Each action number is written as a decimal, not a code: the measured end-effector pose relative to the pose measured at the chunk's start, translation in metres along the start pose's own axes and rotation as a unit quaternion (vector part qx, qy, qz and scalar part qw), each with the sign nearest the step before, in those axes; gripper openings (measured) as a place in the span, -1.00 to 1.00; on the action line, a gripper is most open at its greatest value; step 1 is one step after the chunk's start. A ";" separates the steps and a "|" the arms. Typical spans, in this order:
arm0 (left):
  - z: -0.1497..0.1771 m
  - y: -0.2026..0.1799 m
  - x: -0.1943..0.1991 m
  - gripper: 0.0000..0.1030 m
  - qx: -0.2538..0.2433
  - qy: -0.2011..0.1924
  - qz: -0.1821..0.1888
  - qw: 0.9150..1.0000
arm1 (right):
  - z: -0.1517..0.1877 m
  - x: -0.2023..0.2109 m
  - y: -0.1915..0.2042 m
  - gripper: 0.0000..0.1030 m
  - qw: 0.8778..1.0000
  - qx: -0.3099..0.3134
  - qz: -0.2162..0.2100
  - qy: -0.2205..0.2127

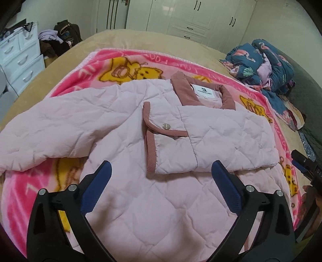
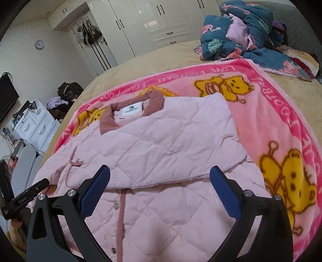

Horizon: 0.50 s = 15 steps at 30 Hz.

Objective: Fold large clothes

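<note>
I see the pink quilted jacket (image 1: 124, 129) lying flat on a pink cartoon blanket (image 1: 120, 66) that covers the middle of the bed (image 1: 112, 38). Its dusty-rose collar (image 1: 187, 90) points toward the far edge of the bed, where white wardrobes (image 1: 181, 18) stand behind. One sleeve (image 1: 221, 141) is folded across the chest, its rose-trimmed cuff (image 1: 150, 141) resting near the jacket's middle; the other sleeve (image 1: 40, 137) lies spread out toward the bed's left side.

My left claw (image 1: 161, 187) hovers over the lower body of the jacket with its blue pads (image 1: 98, 187) wide apart and nothing between them. My right claw (image 2: 160, 191) sits above the jacket's buttoned front, by the rose placket (image 2: 120, 217), its pads likewise spread apart and holding nothing. From the right wrist view the folded sleeve's edge runs just beyond the fingertips.

A crumpled blue floral quilt (image 2: 241, 34) is heaped at the far right corner of the bed. A white drawer unit (image 1: 18, 60) stands off the bed's left edge.
</note>
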State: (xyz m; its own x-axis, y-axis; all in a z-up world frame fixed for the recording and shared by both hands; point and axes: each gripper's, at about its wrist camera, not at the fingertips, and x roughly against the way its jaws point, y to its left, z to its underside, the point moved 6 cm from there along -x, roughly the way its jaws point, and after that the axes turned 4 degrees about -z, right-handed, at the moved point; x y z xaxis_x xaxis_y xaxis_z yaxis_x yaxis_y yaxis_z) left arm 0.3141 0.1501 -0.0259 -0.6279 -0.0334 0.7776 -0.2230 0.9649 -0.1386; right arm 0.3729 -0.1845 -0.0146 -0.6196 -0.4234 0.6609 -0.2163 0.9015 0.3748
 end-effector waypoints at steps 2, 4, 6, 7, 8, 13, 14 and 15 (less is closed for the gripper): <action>0.000 0.003 0.007 0.82 0.001 -0.005 -0.003 1.000 | -0.002 0.006 0.008 0.92 1.000 0.006 -0.002 -0.005; 0.000 0.007 0.013 0.82 0.007 -0.010 -0.007 1.000 | -0.004 0.011 0.017 0.92 1.000 0.013 -0.005 -0.010; -0.001 0.013 0.018 0.82 0.013 -0.013 -0.011 1.000 | -0.005 0.014 0.025 0.92 1.000 0.019 -0.006 -0.012; -0.002 0.016 0.021 0.82 0.016 -0.016 -0.017 1.000 | -0.005 0.015 0.030 0.92 1.000 0.023 -0.008 -0.013; -0.002 0.021 0.024 0.82 0.020 -0.019 -0.023 0.999 | -0.005 0.017 0.035 0.92 0.999 0.028 -0.009 -0.014; -0.002 0.044 0.036 0.82 0.049 -0.032 -0.038 0.998 | -0.003 0.020 0.061 0.92 0.999 0.048 -0.019 -0.019; 0.000 0.050 0.038 0.82 0.056 -0.033 -0.039 0.997 | -0.002 0.019 0.067 0.92 0.998 0.051 -0.021 -0.017; 0.001 0.055 0.039 0.82 0.060 -0.033 -0.040 0.997 | -0.001 0.019 0.072 0.92 0.998 0.055 -0.023 -0.016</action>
State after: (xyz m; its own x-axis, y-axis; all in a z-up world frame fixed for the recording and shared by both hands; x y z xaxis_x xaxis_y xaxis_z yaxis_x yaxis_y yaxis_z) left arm 0.2763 0.2020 -0.0042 -0.6513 -0.1294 0.7477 -0.3585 0.9209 -0.1529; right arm 0.3466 -0.1273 0.0255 -0.6308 -0.4633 0.6225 -0.3255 0.8862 0.3298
